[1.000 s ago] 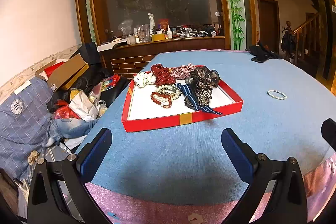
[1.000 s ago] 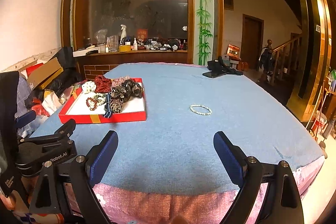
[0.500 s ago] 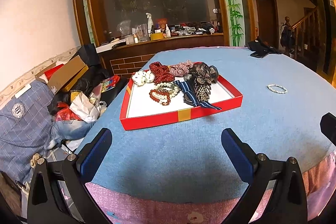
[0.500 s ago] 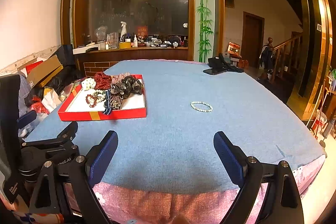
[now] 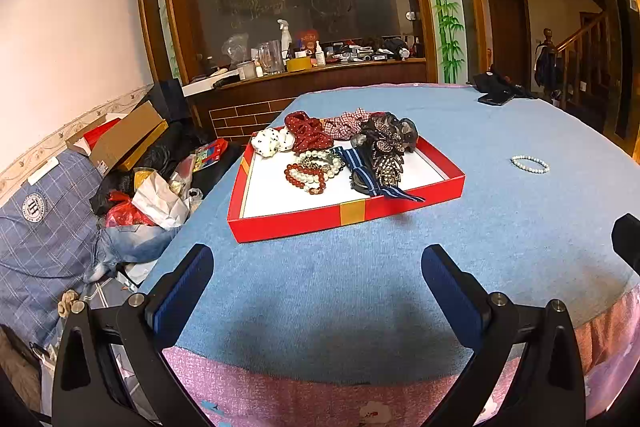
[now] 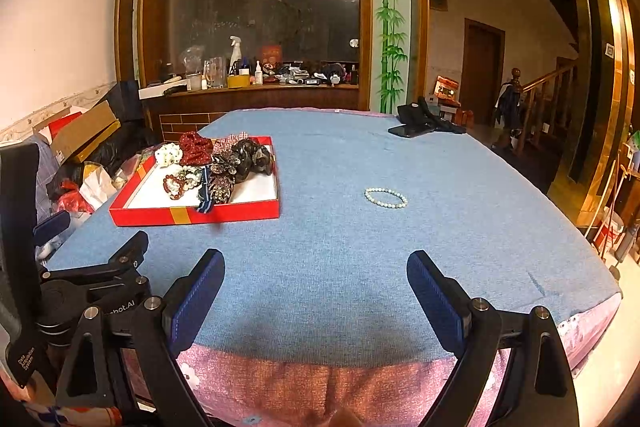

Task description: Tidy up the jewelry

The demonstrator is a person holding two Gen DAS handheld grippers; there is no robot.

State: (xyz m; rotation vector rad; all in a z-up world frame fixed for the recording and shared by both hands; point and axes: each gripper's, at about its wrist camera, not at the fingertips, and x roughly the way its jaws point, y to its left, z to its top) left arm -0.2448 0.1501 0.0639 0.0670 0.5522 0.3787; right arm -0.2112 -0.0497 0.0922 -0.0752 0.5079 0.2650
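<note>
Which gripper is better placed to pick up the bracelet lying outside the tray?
Right, probably. The bracelet lies almost straight ahead of the open right gripper; from the open left gripper it sits far to the right, beyond the tray.

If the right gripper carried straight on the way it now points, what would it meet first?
Probably bare blue cloth: the right gripper is open and empty. The white bead bracelet lies farther on, slightly right of its line; depth is unclear.

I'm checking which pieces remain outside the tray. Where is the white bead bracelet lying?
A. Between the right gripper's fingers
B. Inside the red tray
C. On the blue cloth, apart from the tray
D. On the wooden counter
C: the white bead bracelet lies alone on the blue cloth, clear of the red tray.
</note>
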